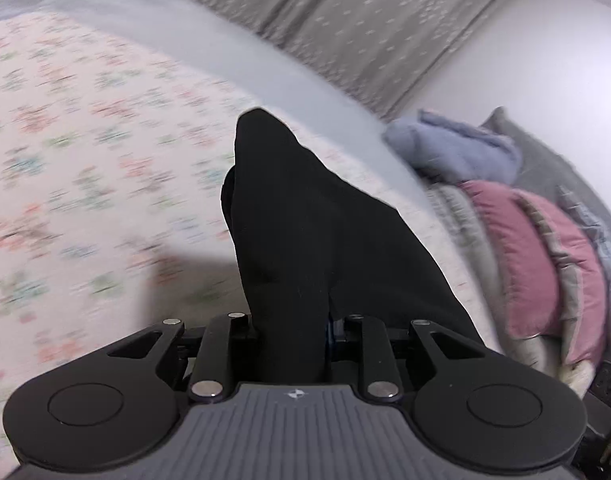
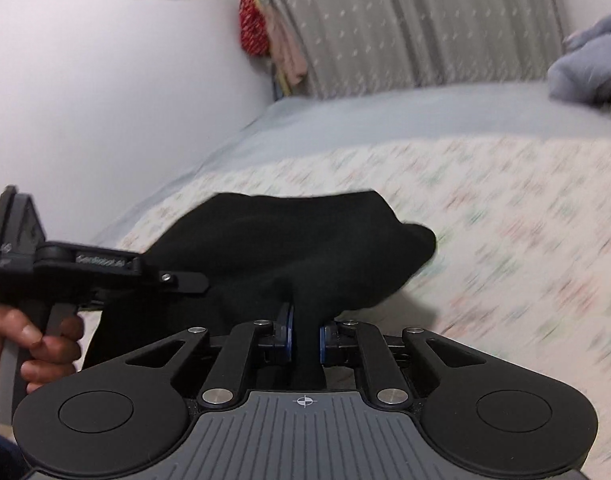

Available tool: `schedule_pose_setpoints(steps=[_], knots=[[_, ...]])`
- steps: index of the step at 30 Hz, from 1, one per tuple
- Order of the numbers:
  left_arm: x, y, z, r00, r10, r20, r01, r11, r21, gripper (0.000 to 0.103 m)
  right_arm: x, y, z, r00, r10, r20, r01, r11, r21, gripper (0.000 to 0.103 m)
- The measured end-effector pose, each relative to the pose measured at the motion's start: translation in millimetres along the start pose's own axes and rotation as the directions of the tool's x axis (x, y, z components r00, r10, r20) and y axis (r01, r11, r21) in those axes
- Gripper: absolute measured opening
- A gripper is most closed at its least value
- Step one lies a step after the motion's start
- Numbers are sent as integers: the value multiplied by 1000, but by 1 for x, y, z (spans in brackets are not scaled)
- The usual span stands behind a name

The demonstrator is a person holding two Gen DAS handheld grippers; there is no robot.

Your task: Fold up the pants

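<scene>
Above bedspread (image 2: 505,208), both claws gripping pants (image 2: 289,240)

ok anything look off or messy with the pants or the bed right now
Nothing damaged or spilled. The black pants hang bunched between the right hand-held gripper and left hand-held gripper, both pinching fabric, not yet flat on the floral bedspread. Folded blankets sit stacked at the side.

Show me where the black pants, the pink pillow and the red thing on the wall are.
black pants (image 1: 305,216), left wrist view, middle of the hanging fabric
pink pillow (image 1: 545,268), left wrist view, its face
red thing (image 2: 250,24), right wrist view, its middle
</scene>
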State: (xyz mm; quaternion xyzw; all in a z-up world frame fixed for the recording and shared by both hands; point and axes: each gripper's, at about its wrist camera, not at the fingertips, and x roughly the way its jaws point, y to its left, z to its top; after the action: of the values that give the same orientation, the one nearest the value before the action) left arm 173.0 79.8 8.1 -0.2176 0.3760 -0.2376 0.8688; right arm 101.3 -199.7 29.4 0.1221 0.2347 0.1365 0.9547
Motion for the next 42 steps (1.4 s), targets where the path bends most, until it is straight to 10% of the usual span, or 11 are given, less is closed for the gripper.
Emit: schedule_pose_setpoints(steps=[8, 13, 20, 28, 33, 42], knots=[[92, -6, -1, 994, 90, -55, -90, 996, -11, 49, 42, -90, 19, 995, -56, -84, 64, 994, 88, 14], [89, 22, 2, 983, 181, -26, -182, 983, -32, 65, 71, -124, 0, 970, -158, -186, 194, 961, 196, 40], [62, 16, 12, 982, 185, 40, -184, 982, -31, 65, 42, -101, 6, 941, -314, -125, 327, 939, 102, 43], [59, -58, -33, 995, 82, 50, -93, 961, 261, 65, 25, -58, 6, 972, -220, -82, 221, 975, 7, 43], [96, -42, -49, 964, 266, -1, -252, 915, 315, 61, 44, -49, -19, 944, -238, -229, 237, 971, -32, 43], [93, -38, -47, 958, 286, 1, -272, 911, 309, 59, 44, -46, -42, 942, -282, -180, 285, 958, -8, 46]])
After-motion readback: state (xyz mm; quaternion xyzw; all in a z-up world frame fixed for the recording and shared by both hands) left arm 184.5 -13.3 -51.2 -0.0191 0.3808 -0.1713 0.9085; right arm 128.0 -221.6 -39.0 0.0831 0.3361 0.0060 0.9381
